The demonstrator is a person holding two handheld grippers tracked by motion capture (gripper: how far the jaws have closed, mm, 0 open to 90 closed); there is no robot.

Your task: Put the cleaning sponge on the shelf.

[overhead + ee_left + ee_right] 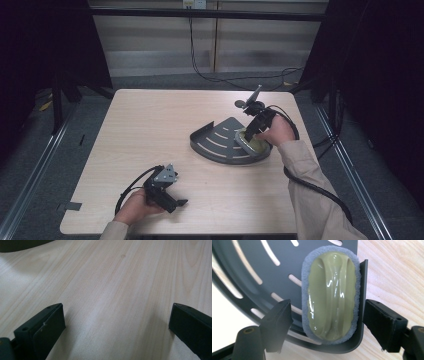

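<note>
A dark grey fan-shaped slotted tray (215,140) lies right of the table's middle. An olive-green scrubber (252,141) with a grey sponge rim rests inside it against the right wall. In the right gripper view the scrubber (332,292) lies flat on the tray (287,257), and my right gripper (328,315) stands open around it: one jaw is over the tray floor, the other outside the tray wall. It does not touch the scrubber. My left gripper (177,204) rests near the front left edge, open (116,320) over bare wood.
The light wooden table (150,130) has bare room at its left and back. A black cable (310,187) trails from the right gripper over the right front edge. The tray's dark edge (22,245) shows far off in the left gripper view.
</note>
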